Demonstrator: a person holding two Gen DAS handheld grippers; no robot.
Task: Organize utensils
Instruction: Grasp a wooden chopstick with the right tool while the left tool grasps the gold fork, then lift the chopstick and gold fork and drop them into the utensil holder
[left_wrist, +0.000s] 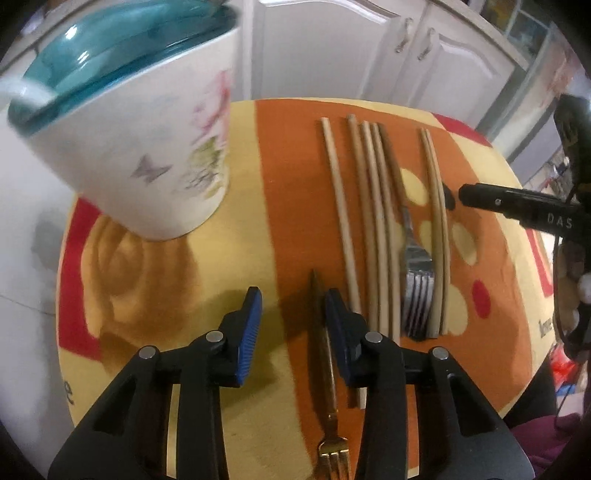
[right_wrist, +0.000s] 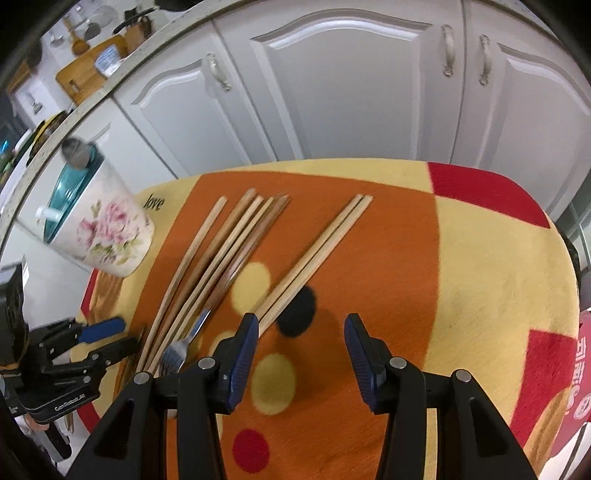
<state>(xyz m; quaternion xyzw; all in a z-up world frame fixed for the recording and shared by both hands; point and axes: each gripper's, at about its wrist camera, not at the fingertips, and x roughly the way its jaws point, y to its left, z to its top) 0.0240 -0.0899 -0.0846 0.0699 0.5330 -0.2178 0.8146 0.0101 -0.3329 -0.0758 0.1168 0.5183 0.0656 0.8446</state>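
Several wooden chopsticks (left_wrist: 369, 221) lie side by side on the orange and yellow cloth, with a silver fork (left_wrist: 417, 273) among them. A gold fork (left_wrist: 327, 369) lies between the open jaws of my left gripper (left_wrist: 293, 314), untouched. A floral white cup (left_wrist: 147, 140) with a teal inside stands at the left. My right gripper (right_wrist: 300, 343) is open and empty, just right of a pair of chopsticks (right_wrist: 314, 258). The cup (right_wrist: 99, 232) holds a spoon. The left gripper (right_wrist: 107, 338) shows at the left of the right wrist view.
The small table has cloth-covered edges (right_wrist: 535, 258) on all sides. White cabinet doors (right_wrist: 351, 92) stand behind it. The right gripper's finger (left_wrist: 517, 203) reaches in from the right in the left wrist view.
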